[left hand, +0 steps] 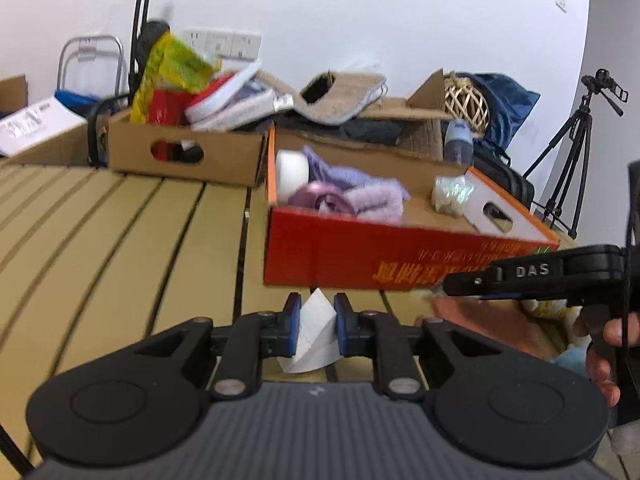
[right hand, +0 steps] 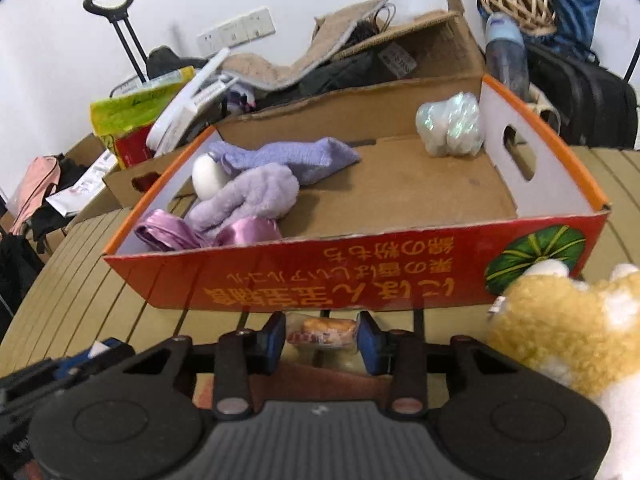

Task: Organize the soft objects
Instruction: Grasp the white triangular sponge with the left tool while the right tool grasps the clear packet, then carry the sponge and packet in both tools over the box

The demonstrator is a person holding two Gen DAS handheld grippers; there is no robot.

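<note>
Slatted tan table (left hand: 120,220) carries a red box (right hand: 360,276) just ahead of both jaws, handy for dropping. Left gripper (left hand: 316,322) pinches white paper (left hand: 314,334); right gripper (right hand: 322,340) clamps a wrapped snack (right hand: 326,332). Plush toy (right hand: 568,332) waits beside.

left gripper (left hand: 315,326): matte black linkage arms, blue pads on the fingers (left hand: 291,322), silver round pivot screws, two raised round discs on the body, grey ribbed housing at the bottom edge with a small pale mark.
right gripper (right hand: 322,340): same build; black arms, blue pads, pinkish-silver pivot screws, grey ribbed housing.
marking: white letters "DAS" on the right gripper's black side, seen from the left wrist.
hand (left hand: 604,354): bare skin, fingers around a black handle; thin black cable running past it.
</note>
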